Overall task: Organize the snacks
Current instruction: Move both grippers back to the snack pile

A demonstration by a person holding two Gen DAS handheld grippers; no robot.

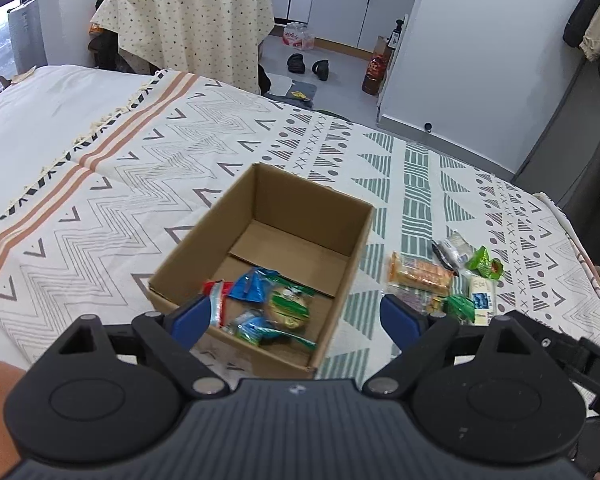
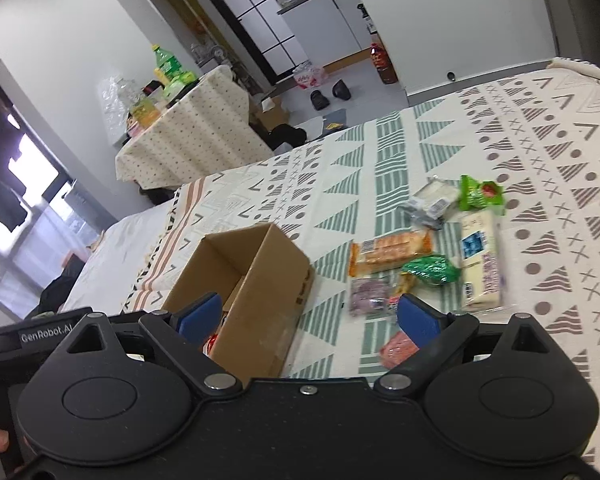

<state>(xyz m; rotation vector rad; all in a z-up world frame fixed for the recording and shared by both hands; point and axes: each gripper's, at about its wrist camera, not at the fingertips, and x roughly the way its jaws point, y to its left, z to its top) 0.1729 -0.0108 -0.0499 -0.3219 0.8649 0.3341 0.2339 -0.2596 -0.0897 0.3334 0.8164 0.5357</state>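
Left gripper (image 1: 296, 316) and right gripper (image 2: 312, 318), both wide apart and empty, hide part of the cardboard box (image 1: 204, 240); inside lie wrapped snacks (image 1: 276, 308), labels unreadable.

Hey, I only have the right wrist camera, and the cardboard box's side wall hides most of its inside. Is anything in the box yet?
Observer: Yes. The left wrist view shows several snack packets, blue, green and red-and-white, piled at the near end of the cardboard box.
Operator: Is there room for more?
Observer: The far part of the box floor is bare cardboard.
Operator: Is the left gripper carrying anything?
Observer: No. The left gripper is open and holds nothing; its jaws are spread wide above the near end of the box.
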